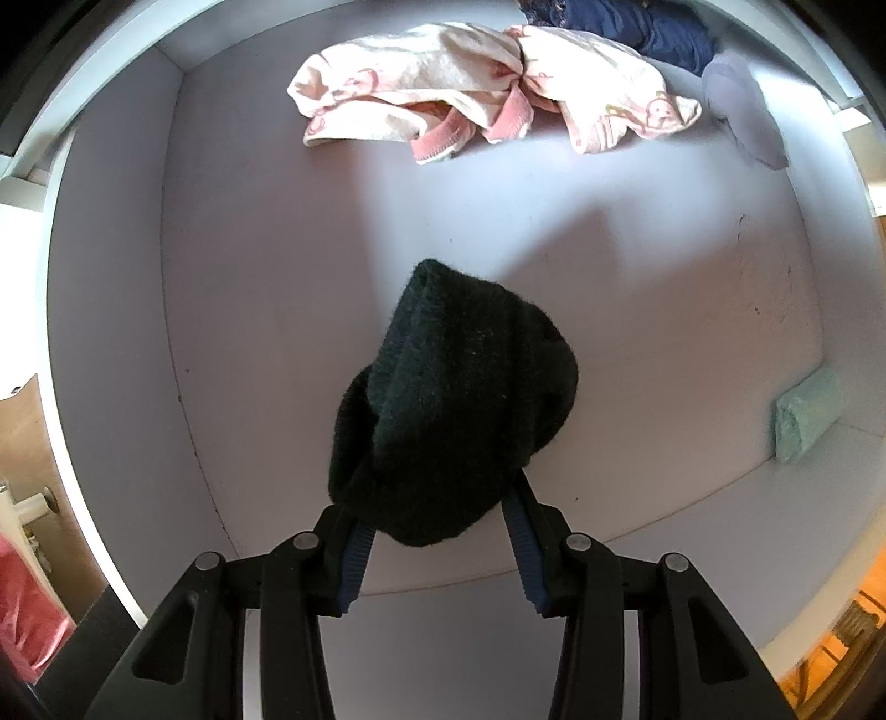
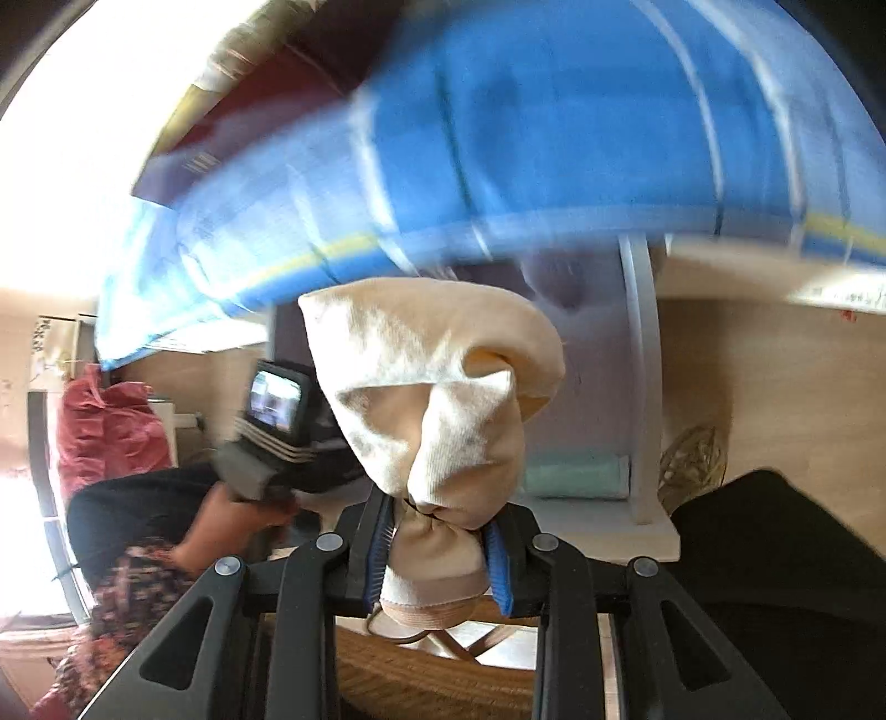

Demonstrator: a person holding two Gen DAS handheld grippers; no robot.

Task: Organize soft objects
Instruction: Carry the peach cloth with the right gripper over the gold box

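My left gripper [image 1: 437, 498] points down into a white drawer [image 1: 277, 249] and is shut on a black fuzzy sock bundle [image 1: 459, 399], which hangs just above the drawer floor and hides the fingertips. In the right wrist view my right gripper [image 2: 437, 531] is shut on a cream sock [image 2: 437, 387], pinched near its cuff, with the rest bunched up in front of the camera. A pink-patterned cream garment [image 1: 470, 105], a navy cloth [image 1: 637, 27] and a grey sock [image 1: 742, 105] lie at the drawer's far side.
A folded mint cloth [image 1: 805, 415] rests against the drawer's right wall. The right wrist view is blurred: a blue bag [image 2: 554, 138] above, a white upright panel [image 2: 642, 360], a wicker basket [image 2: 421, 675] below, a person's hand [image 2: 232, 515] at left, a red bag [image 2: 105, 437].
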